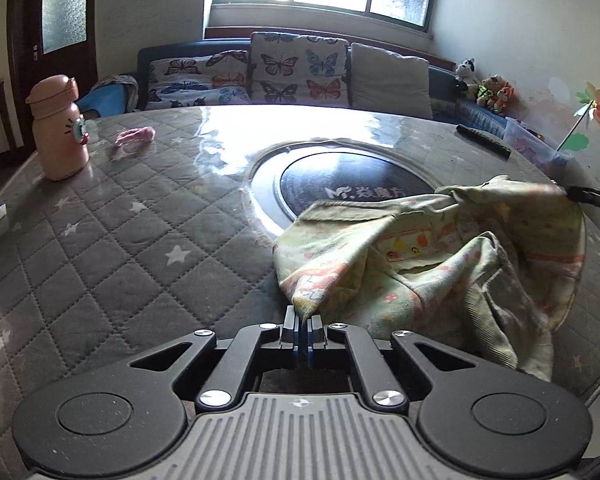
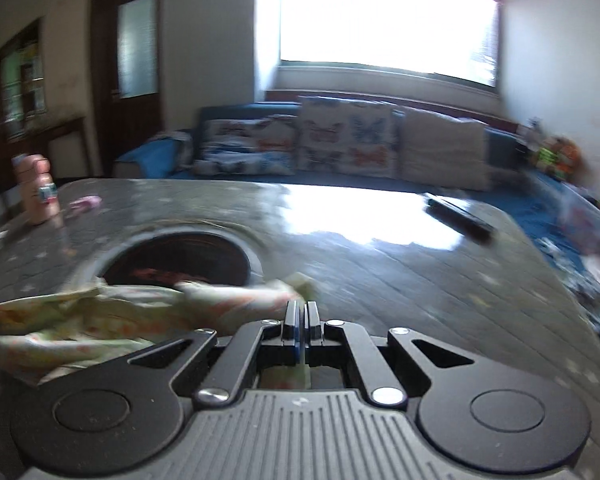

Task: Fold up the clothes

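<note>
Left gripper (image 1: 303, 322): fingers pressed together on a pointed corner of the printed child's garment (image 1: 432, 256), at the near edge of the cloth. Right gripper (image 2: 301, 316): fingers likewise pinched on cloth, with a scrap of the same fabric showing behind them through the frame; its view is motion-blurred, so the exact part held cannot be told. In the left view the right gripper's tip appears as a dark bar at the far right, where the garment bunches toward it.

The garment hangs between the two grips, partly lifted and twisted, its lower folds resting on the table (image 1: 120, 248), right of centre and overlapping the round dark inset (image 1: 340, 184) in the middle of the quilted star-pattern cover.

Judgement: the step in hand is spreading the piece, not yet folding; no clean fold is visible. The next move calls for drawing the two grips apart to take out the twist, then laying the cloth flat on bare cover.

Elsewhere: a pink bottle (image 1: 58, 128) far left, a small pink item (image 1: 136, 136) beside it, a dark remote (image 1: 484, 140) far right, all well apart from the garment.
</note>
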